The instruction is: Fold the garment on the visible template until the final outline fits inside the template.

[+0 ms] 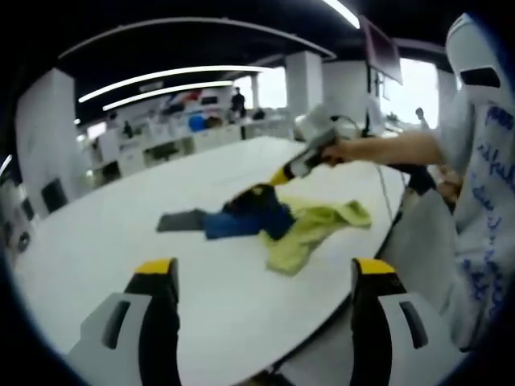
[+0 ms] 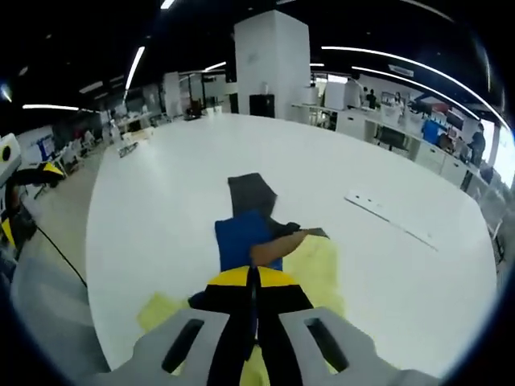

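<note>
While the right gripper (image 2: 253, 291) pinches the garment (image 1: 278, 221) (jaws closed), keep the wide-open left gripper (image 1: 265, 277) ready near the table (image 1: 121, 241) edge to pin the fold.

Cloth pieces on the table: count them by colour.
3, bunched mid-table: a grey piece at the far-left end, a blue one in the middle, a yellow-green one nearest the table edge. More may be hidden underneath.

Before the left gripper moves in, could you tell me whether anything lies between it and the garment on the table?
Nothing visible does: bare white table lies between the open left gripper and the garment, which the right gripper already grips.
</note>
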Demonstrator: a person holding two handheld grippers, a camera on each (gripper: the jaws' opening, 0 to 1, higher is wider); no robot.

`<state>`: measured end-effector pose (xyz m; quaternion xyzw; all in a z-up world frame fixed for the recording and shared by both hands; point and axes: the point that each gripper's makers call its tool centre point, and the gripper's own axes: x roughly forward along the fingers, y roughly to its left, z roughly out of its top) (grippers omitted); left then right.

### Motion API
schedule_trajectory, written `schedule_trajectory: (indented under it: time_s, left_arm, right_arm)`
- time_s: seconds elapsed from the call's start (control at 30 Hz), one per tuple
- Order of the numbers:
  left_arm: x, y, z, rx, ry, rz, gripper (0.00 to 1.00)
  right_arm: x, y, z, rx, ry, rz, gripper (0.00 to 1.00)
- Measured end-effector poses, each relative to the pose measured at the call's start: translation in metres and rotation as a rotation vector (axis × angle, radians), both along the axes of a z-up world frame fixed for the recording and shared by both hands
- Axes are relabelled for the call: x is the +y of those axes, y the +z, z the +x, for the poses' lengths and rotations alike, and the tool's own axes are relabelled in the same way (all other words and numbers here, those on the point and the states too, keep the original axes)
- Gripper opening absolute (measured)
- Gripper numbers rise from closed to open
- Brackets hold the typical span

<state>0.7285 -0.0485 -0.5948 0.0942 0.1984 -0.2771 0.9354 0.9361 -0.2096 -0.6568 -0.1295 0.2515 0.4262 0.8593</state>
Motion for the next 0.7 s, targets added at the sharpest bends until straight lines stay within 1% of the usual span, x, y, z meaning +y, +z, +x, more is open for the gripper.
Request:
schedule_trajectory:
  time_s: [0.1, 0.2, 0.27, 0.53, 0.57, 0.67, 0.7]
  left_arm:
    - [0.0, 0.002, 0.004, -0.007, -0.009, 0.011, 0.84]
    - [-0.002, 0.005, 0.01, -0.018, -0.021, 0.003, 0.84]
    - [-0.007, 0.007, 0.015, -0.023, -0.035, -0.002, 0.83]
    - [-0.025, 0.004, 0.034, -0.037, -0.102, 0.026, 0.81]
    - [-0.026, 0.003, 0.037, -0.043, -0.108, 0.033, 0.8]
    - [-0.028, -0.002, 0.049, -0.05, -0.131, 0.104, 0.8]
    - [-0.029, -0.002, 0.052, -0.06, -0.133, 0.111, 0.79]
  right_arm:
    - [-0.007, 0.006, -0.004, -0.011, -0.005, 0.008, 0.01]
    - [-0.015, 0.012, -0.008, -0.019, -0.012, 0.018, 0.01]
    - [-0.021, 0.016, -0.011, -0.026, -0.017, 0.024, 0.01]
    - [-0.043, 0.03, -0.02, -0.048, -0.04, 0.051, 0.01]
    - [-0.045, 0.031, -0.02, -0.05, -0.044, 0.052, 0.01]
    - [-0.053, 0.033, -0.02, -0.053, -0.059, 0.06, 0.01]
    - [-0.054, 0.034, -0.02, -0.053, -0.062, 0.064, 0.01]
